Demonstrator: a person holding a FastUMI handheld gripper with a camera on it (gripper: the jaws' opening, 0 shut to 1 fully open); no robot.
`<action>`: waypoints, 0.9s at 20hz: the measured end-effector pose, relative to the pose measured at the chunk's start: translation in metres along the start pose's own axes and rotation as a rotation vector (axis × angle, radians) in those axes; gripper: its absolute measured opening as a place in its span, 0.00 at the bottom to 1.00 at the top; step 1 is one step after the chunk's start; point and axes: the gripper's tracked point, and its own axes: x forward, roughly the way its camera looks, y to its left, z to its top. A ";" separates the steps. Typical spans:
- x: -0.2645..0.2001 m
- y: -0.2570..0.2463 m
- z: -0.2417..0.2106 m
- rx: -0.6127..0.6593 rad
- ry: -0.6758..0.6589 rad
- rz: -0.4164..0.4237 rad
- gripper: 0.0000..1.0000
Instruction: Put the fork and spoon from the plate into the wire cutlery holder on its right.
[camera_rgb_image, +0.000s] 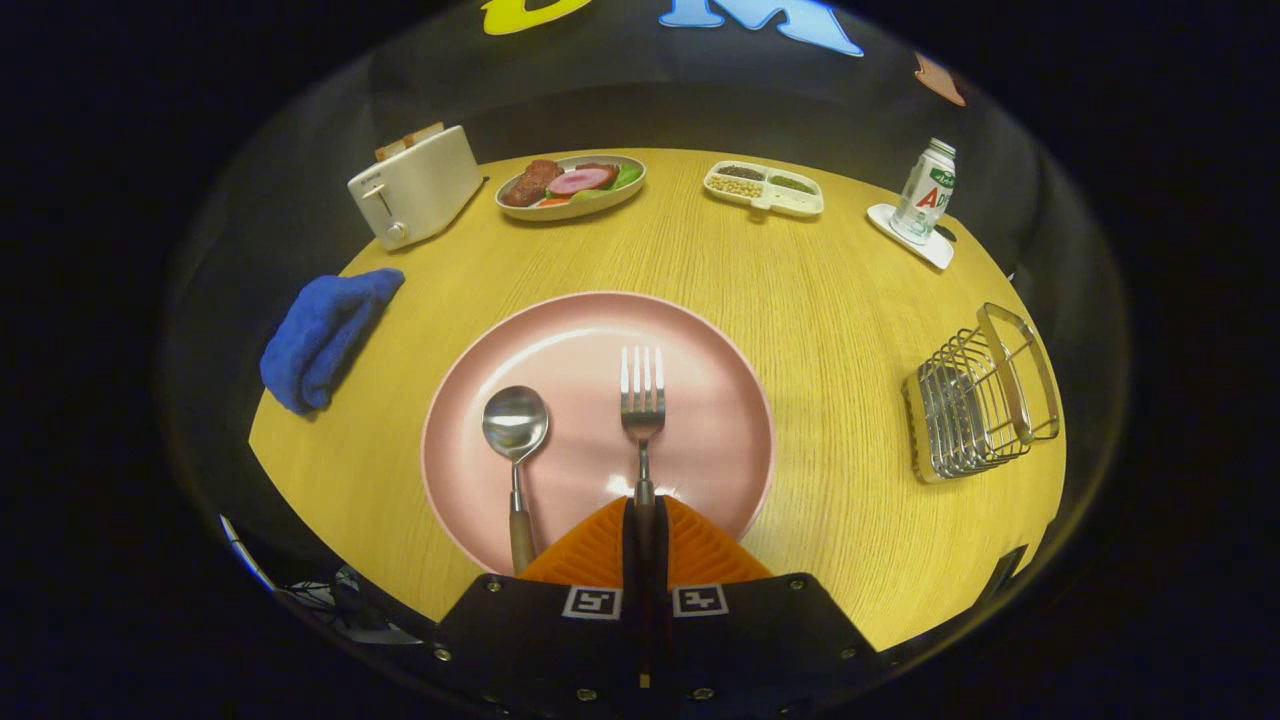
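A pink plate (700, 340) lies on the wooden table just ahead of my fingers. On it rest a spoon (515, 425) on the left and a fork (642, 400) on the right, both with wooden handles pointing toward me. My gripper (645, 515) is shut on the fork's handle, both fingers pressed against it at the plate's near rim. The fork's tines point away and it still lies on the plate. The spoon's handle runs just left of my left finger. The wire cutlery holder (985, 400) stands to the right of the plate, with nothing in it.
A blue cloth (325, 335) lies left of the plate. Along the far side stand a white toaster (415, 185), a dish of food (572, 185), a divided white tray (763, 188) and a can on a coaster (922, 195).
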 end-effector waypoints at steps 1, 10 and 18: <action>-0.003 -0.003 0.004 0.005 -0.012 -0.004 0.05; -0.051 -0.069 0.039 0.104 -0.111 -0.092 0.05; -0.082 -0.149 0.037 0.173 -0.123 -0.230 0.04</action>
